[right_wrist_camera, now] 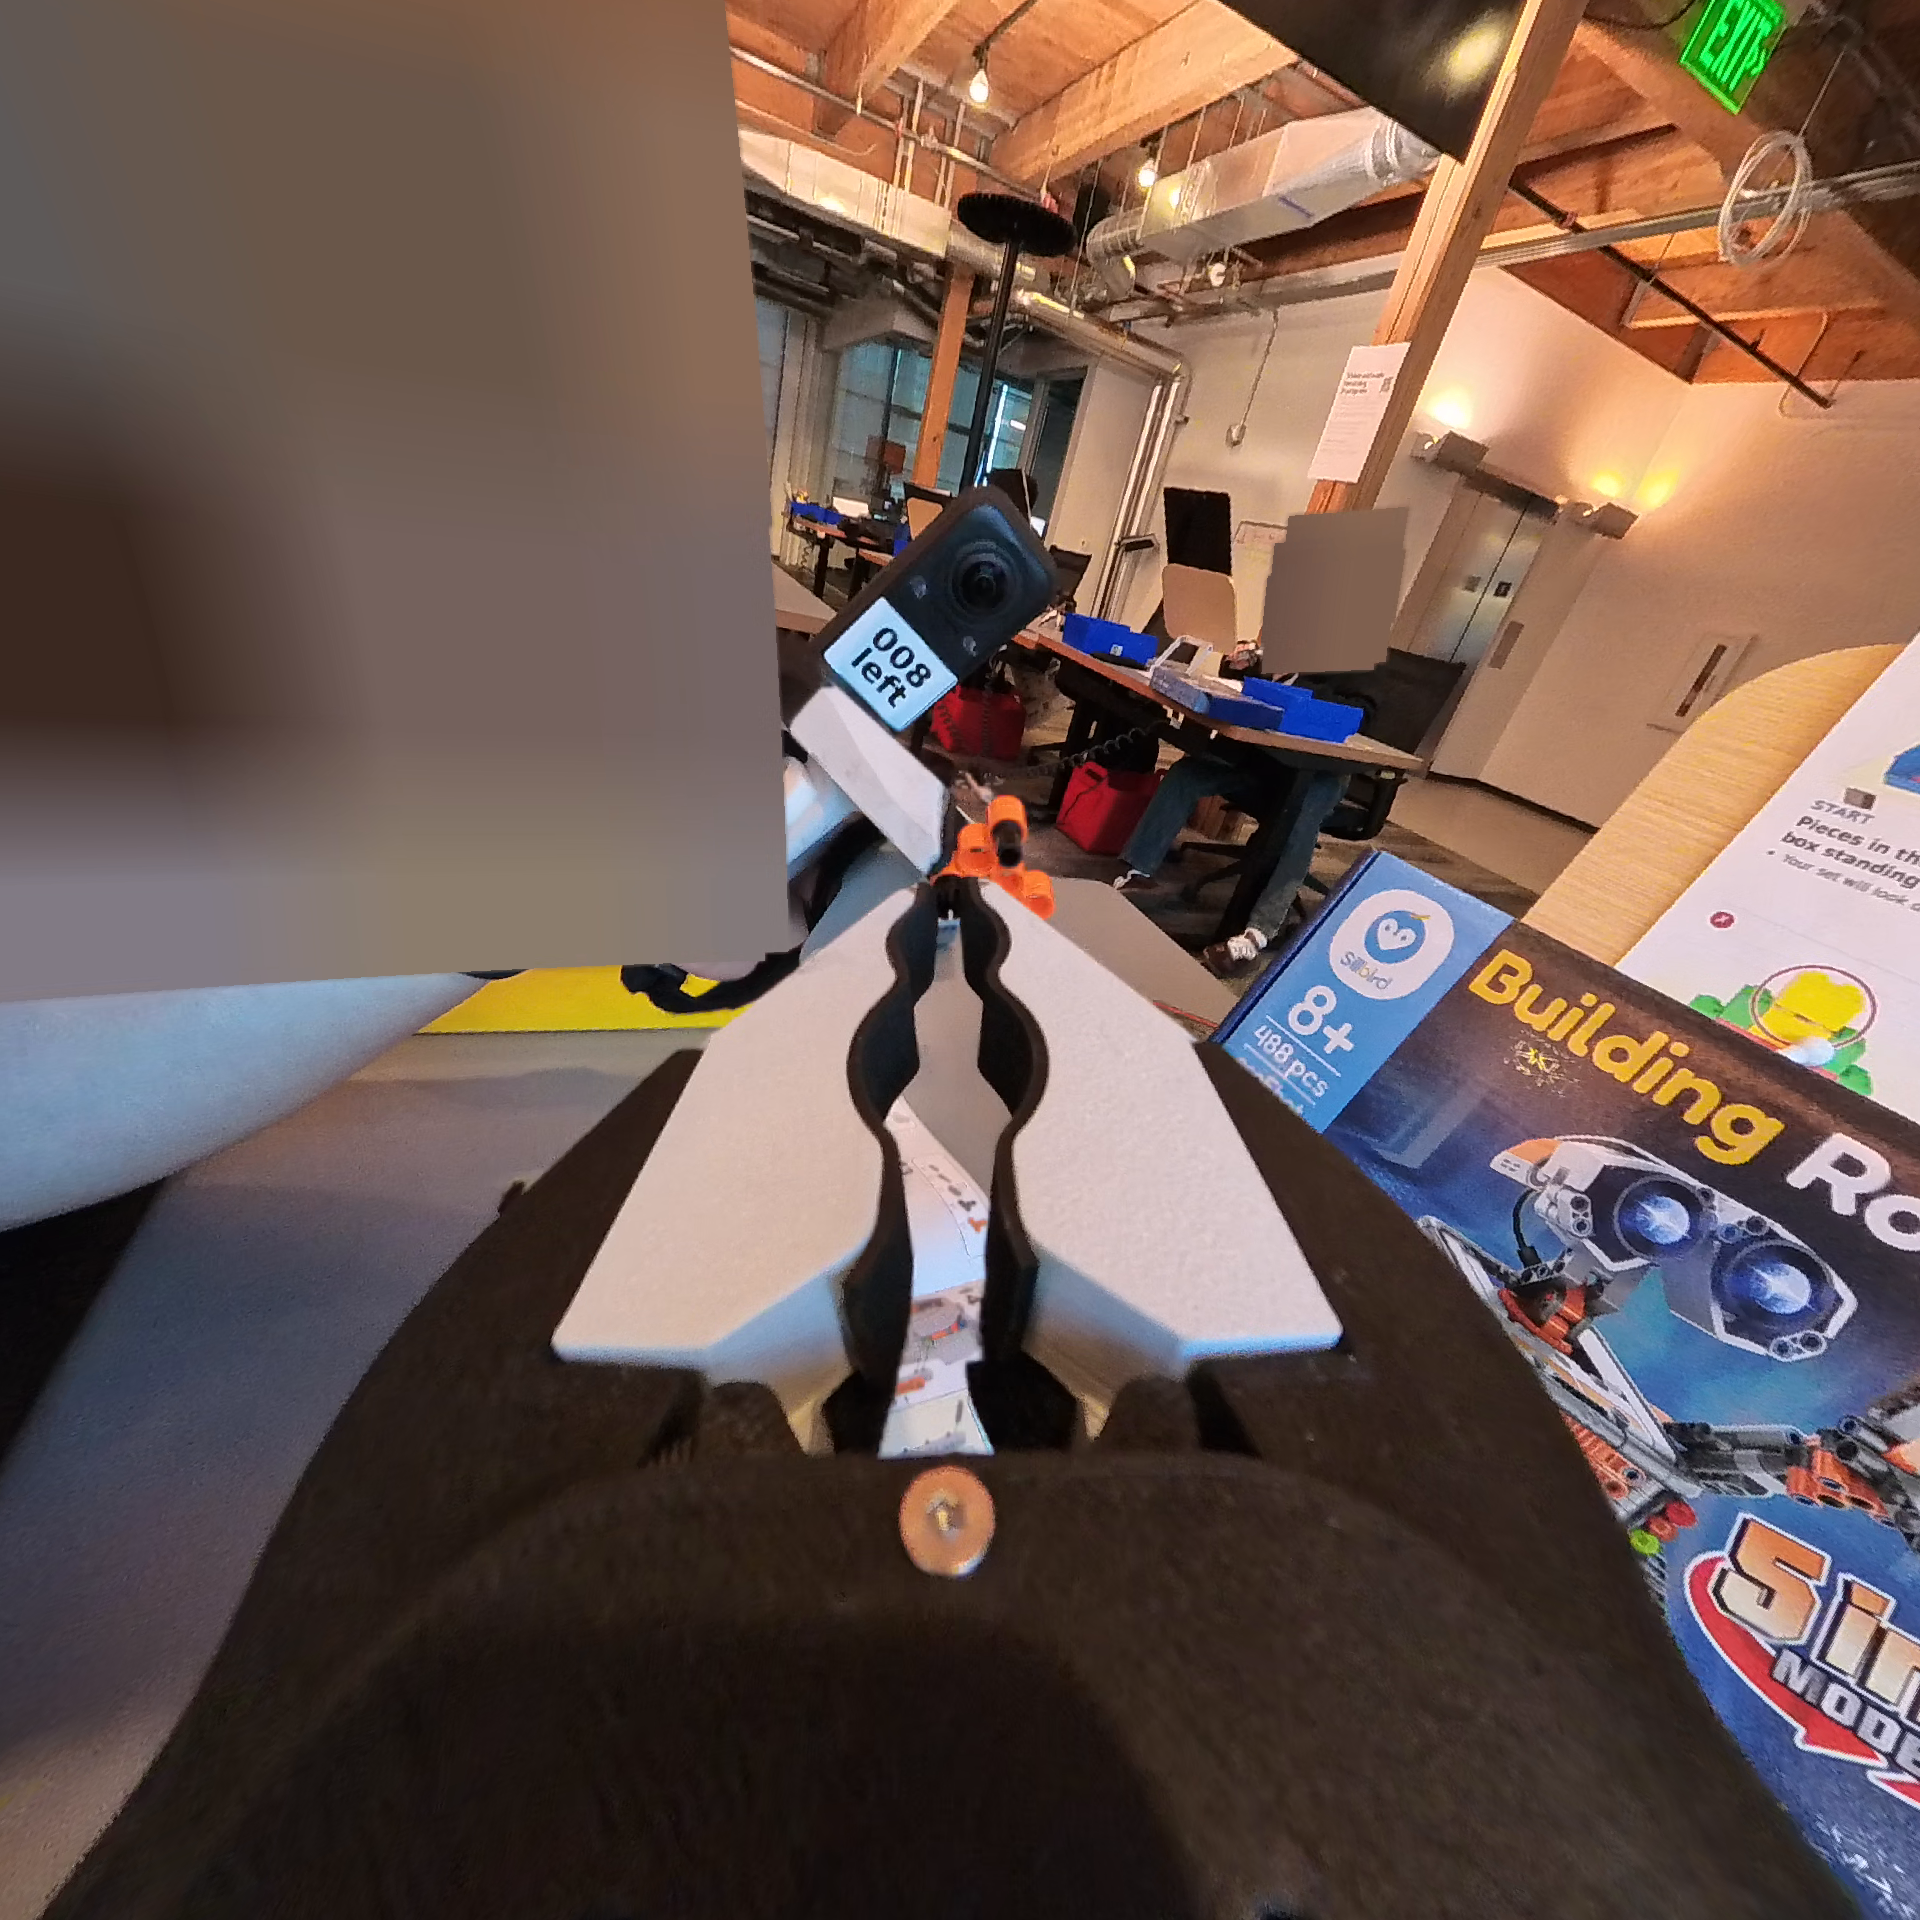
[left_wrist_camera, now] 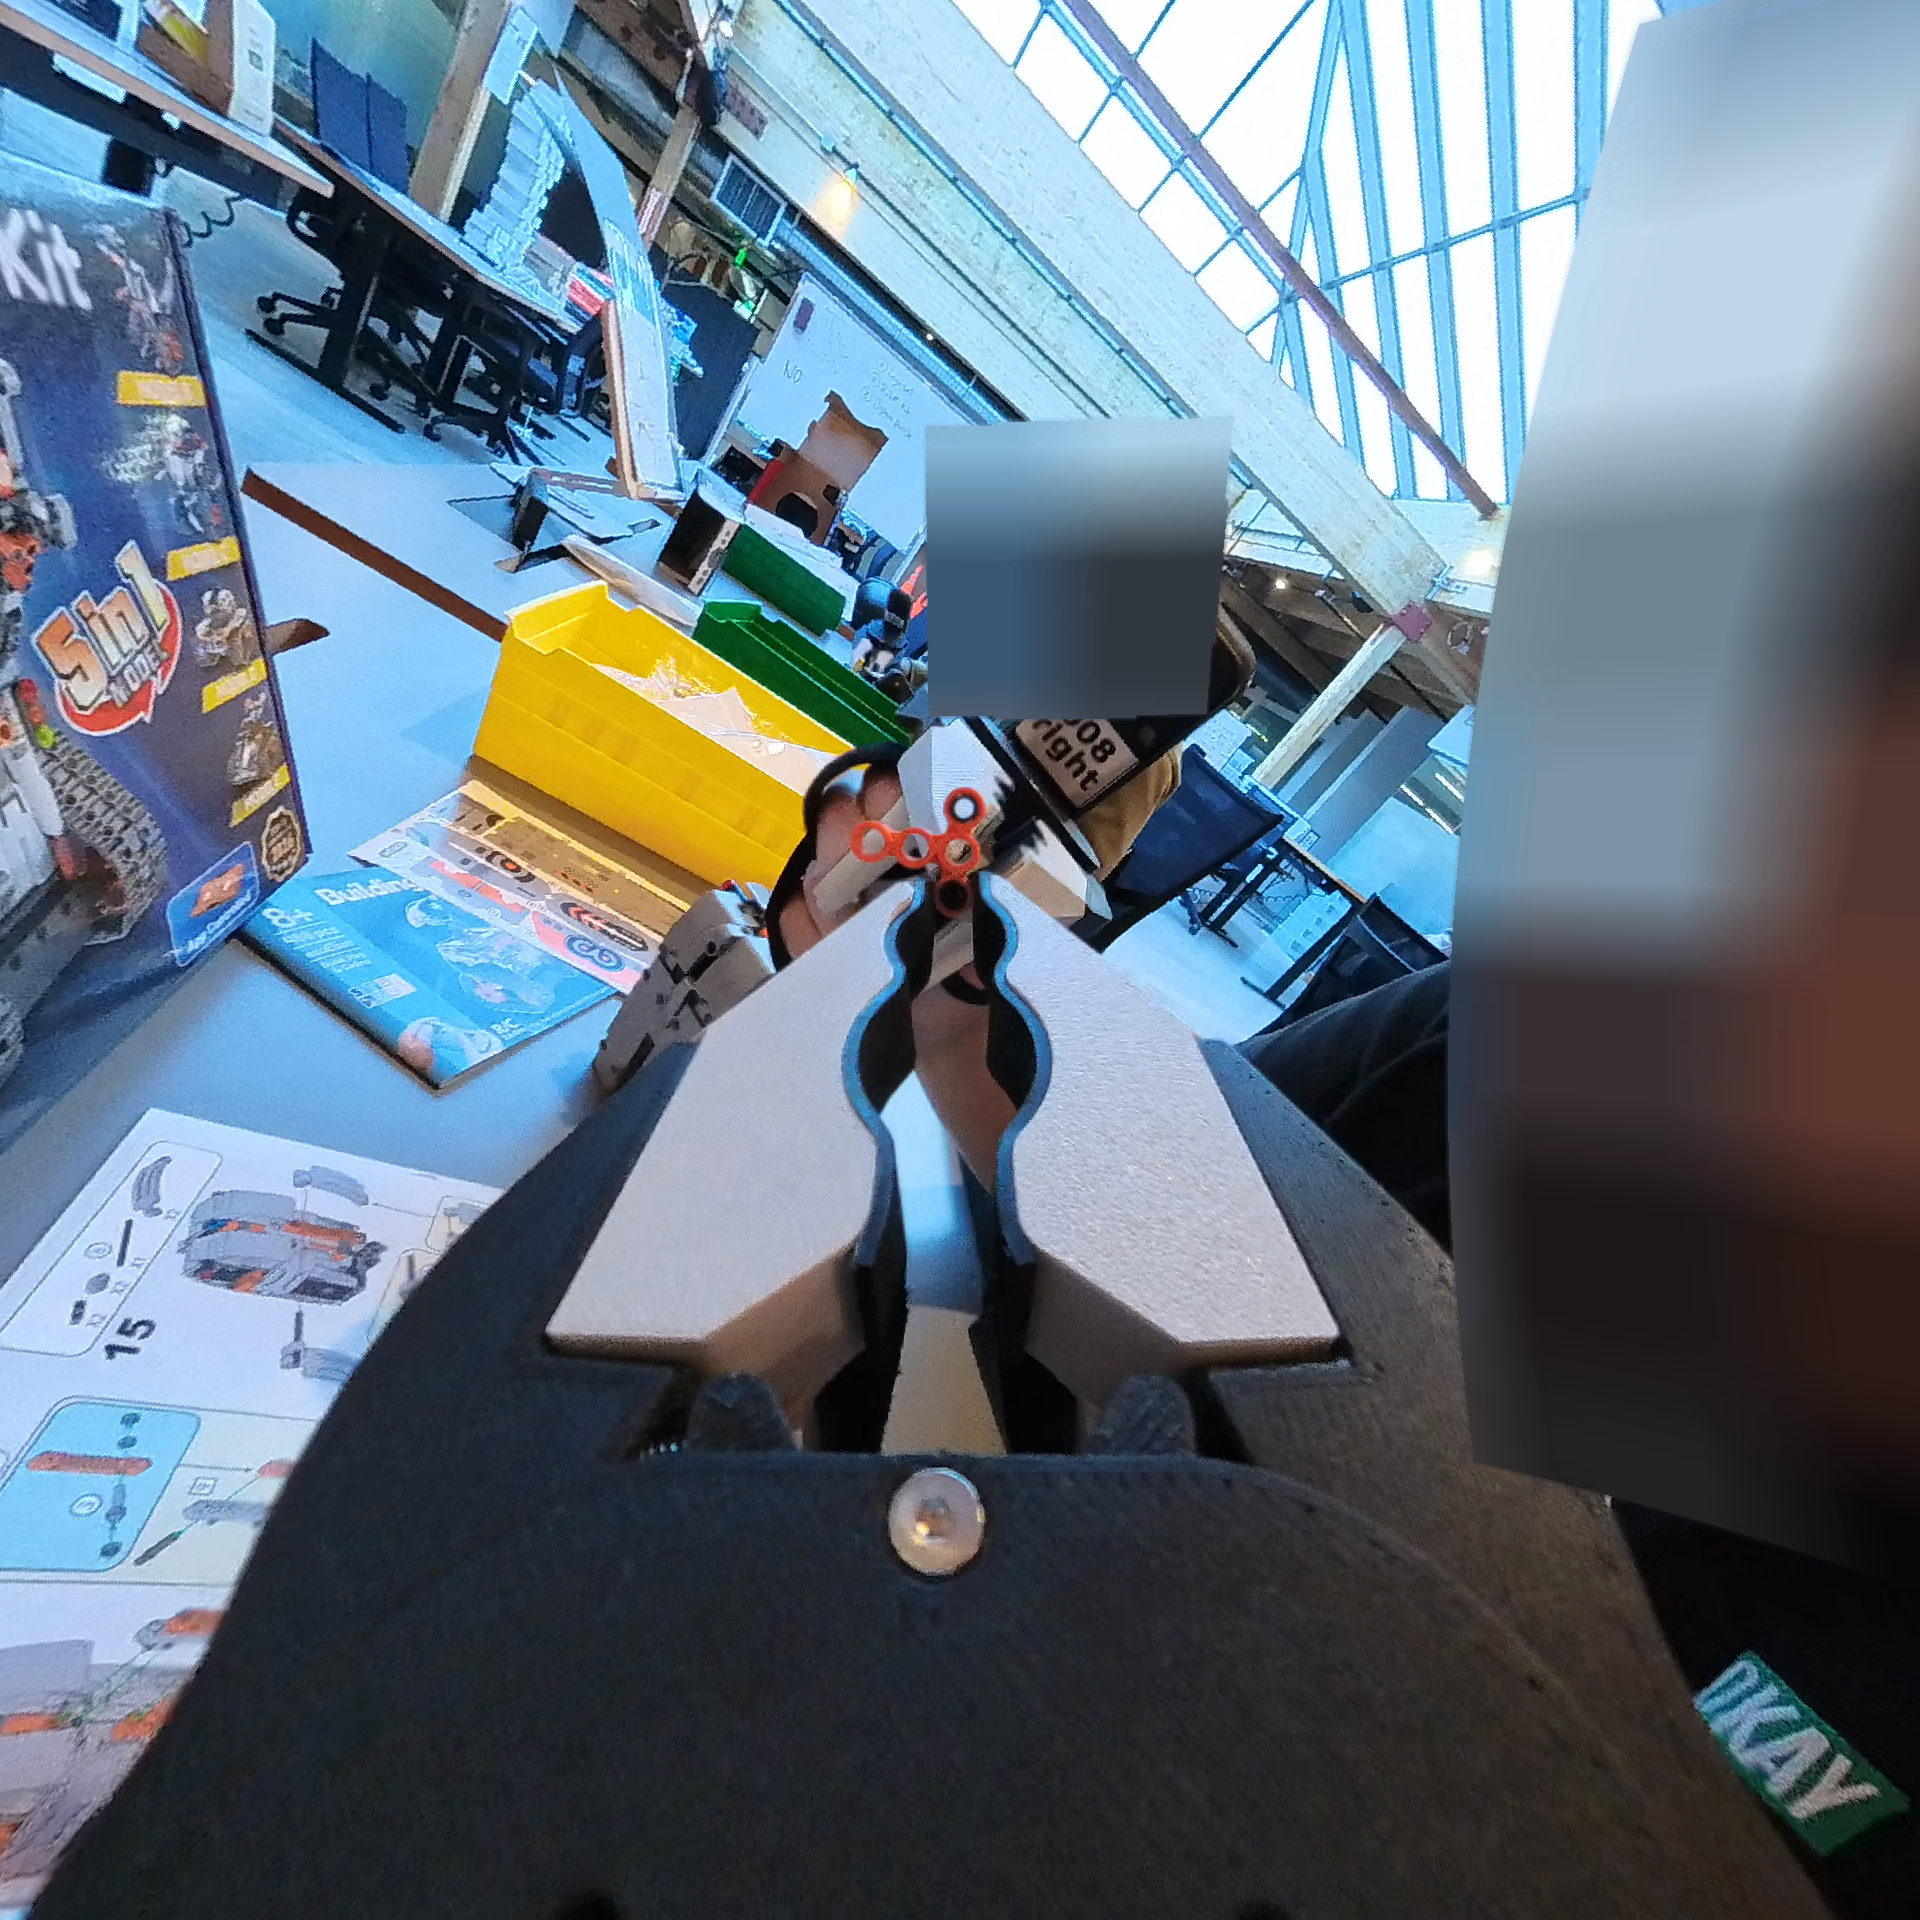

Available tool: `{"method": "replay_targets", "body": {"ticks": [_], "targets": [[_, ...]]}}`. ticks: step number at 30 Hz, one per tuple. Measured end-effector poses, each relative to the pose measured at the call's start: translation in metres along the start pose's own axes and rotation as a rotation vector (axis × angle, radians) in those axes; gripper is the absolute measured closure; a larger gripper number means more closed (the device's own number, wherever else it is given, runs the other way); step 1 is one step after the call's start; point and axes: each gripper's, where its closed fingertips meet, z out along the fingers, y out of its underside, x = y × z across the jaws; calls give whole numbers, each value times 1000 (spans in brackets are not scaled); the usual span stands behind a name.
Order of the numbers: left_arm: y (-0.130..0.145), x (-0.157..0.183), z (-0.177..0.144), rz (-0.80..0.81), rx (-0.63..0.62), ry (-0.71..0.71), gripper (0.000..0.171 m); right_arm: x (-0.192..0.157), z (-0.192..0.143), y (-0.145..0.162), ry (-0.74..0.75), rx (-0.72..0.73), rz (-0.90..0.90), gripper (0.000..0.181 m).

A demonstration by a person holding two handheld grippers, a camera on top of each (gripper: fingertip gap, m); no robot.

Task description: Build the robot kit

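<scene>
Orange connector piece (left_wrist_camera: 928,847) pinched between left gripper (left_wrist_camera: 948,902) and right gripper (right_wrist_camera: 951,906) fingers, long axis crosswise.

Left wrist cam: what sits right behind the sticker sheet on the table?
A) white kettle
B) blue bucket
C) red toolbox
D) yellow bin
D: the yellow bin stands just past the sticker sheet on the table, with green bins farther back.
</scene>
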Motion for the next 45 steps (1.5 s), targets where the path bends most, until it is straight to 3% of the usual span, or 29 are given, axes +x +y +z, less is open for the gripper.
{"method": "replay_targets", "body": {"ticks": [7,11,17,24,28,31,45], "targets": [[-2,-3,3,22,10,-23,168,10,-14,-13,13,54,27,178],[-2,-2,2,41,5,-34,168,19,-15,-15,69,63,44,164],[0,1,7,43,-12,-13,168,13,-10,-12,31,63,78,178],[5,7,6,29,-36,25,168,8,-10,-12,-12,59,86,180],[-4,0,-6,53,-1,-43,147,6,-10,-13,-20,60,78,179],[-16,8,-10,95,79,-25,151,2,-11,-12,-41,55,57,179],[-2,16,2,149,-11,9,168,-7,-9,-12,-95,45,66,180]]}}
